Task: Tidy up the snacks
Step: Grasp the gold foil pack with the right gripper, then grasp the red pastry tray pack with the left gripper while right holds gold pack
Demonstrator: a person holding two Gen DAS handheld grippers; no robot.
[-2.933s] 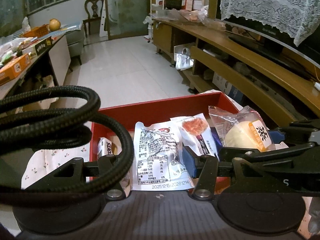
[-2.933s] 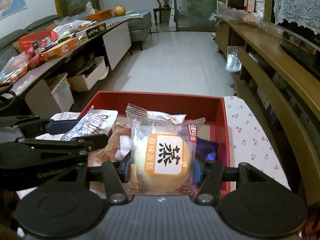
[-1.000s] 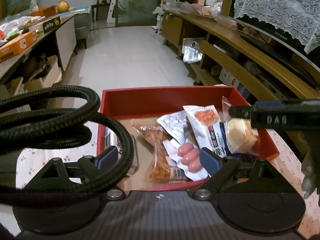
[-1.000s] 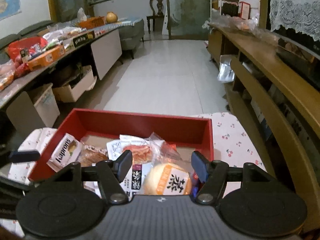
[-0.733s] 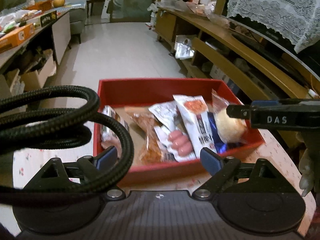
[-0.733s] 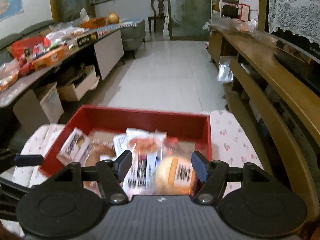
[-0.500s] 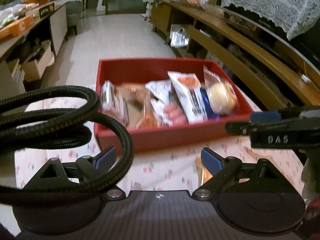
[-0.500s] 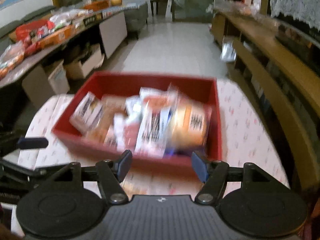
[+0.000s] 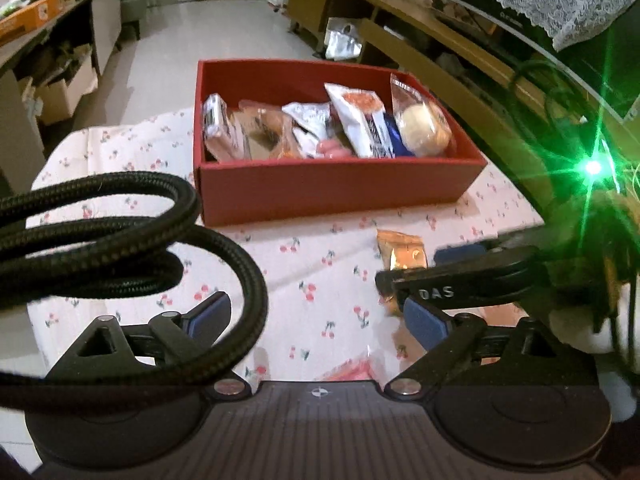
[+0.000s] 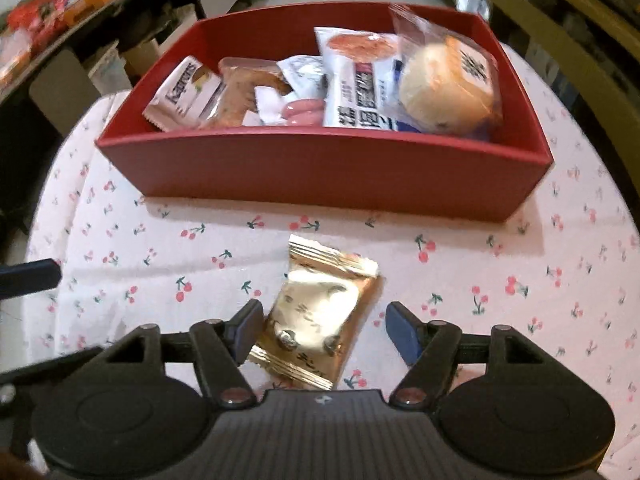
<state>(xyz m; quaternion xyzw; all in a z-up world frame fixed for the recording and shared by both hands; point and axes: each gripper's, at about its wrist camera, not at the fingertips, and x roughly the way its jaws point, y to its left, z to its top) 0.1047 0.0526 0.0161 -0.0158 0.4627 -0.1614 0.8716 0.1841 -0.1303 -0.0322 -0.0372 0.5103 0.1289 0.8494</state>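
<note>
A red box [image 10: 320, 168] stands on the cherry-print cloth and holds several snacks: a Kaprens wafer pack [image 10: 180, 96], pink sausages [image 10: 300, 110], a white packet [image 10: 352, 80] and a wrapped bun [image 10: 448, 80]. In front of the box lies a gold packet [image 10: 320, 312]. My right gripper [image 10: 324, 332] straddles it; its jaws are closing, and the pads stand clear of the packet. My left gripper [image 9: 316, 316] hangs open over bare cloth, nothing between its fingers. In the left wrist view the box [image 9: 340, 184] is ahead, and the gold packet [image 9: 400, 248] is partly hidden behind the right gripper's finger [image 9: 460, 280].
A reddish packet [image 9: 352, 372] peeks out at the left gripper's base. A black braided cable [image 9: 120, 232] loops across the left wrist view. Wooden shelves [image 9: 460, 52] run along the right; a cluttered counter [image 10: 60, 8] and cardboard boxes lie left. A green light [image 9: 592, 168] glares at right.
Both grippers let go of their snacks, which now lie in the box, then drew back and tipped downward. The gold packet has come into view between the right fingers.
</note>
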